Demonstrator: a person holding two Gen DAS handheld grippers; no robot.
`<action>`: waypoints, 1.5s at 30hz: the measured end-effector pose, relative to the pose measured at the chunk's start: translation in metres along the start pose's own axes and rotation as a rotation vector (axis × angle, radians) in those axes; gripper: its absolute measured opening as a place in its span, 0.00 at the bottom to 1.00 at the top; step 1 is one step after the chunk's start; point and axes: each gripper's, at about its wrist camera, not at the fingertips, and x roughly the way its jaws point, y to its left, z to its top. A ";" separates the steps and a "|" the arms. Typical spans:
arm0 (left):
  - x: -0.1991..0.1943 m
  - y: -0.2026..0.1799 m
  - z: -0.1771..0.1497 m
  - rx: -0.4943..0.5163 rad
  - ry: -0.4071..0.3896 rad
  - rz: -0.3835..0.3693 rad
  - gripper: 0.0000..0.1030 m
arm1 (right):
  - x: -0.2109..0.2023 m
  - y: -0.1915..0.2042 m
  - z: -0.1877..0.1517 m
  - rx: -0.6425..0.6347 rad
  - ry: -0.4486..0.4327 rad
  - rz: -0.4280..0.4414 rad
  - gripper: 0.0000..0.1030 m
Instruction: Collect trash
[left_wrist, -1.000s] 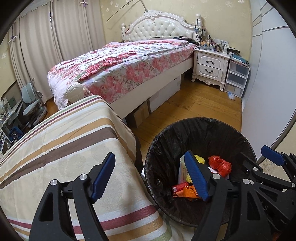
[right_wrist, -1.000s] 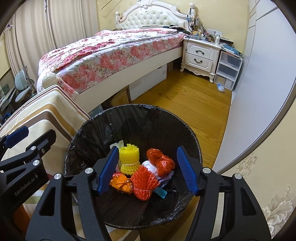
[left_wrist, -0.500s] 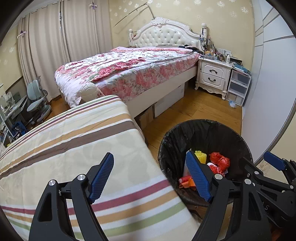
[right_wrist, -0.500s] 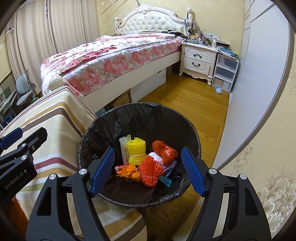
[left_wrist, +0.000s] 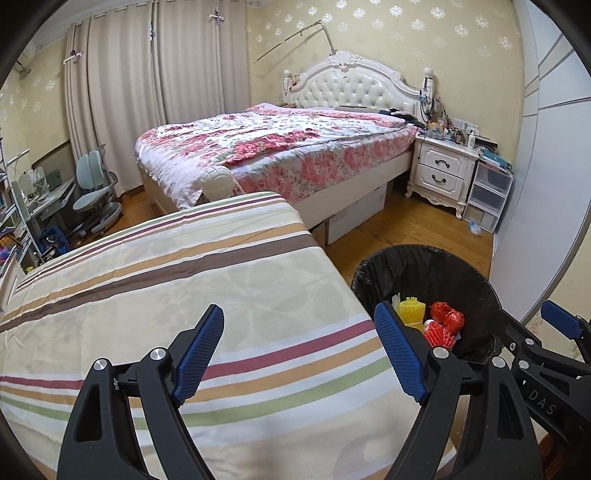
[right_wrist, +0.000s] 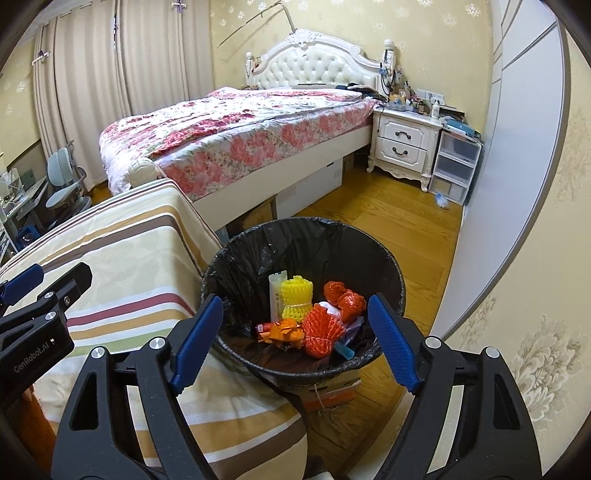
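Both views are evenly and softly lit, warm yellowish, with no hard shadows. The closed curtains (left_wrist: 122, 110) glow faintly. The fisheye lens bends the wardrobe door (right_wrist: 517, 147) into a curve, and black corners ring each picture. Focus is sharp throughout, with no motion blur.

Both grippers empty, jaws wide

The left gripper (left_wrist: 299, 345) and right gripper (right_wrist: 295, 332) tilt downward side by side; both have just been opening, nothing between their blue pads.
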 end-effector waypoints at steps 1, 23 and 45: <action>-0.002 0.002 -0.001 -0.005 -0.003 0.006 0.79 | -0.002 0.001 -0.001 -0.004 -0.003 0.000 0.77; -0.020 0.019 -0.010 -0.036 -0.027 0.020 0.79 | -0.024 0.014 -0.005 -0.029 -0.033 0.013 0.77; -0.022 0.017 -0.014 -0.030 -0.025 0.013 0.79 | -0.023 0.015 -0.005 -0.030 -0.031 0.013 0.77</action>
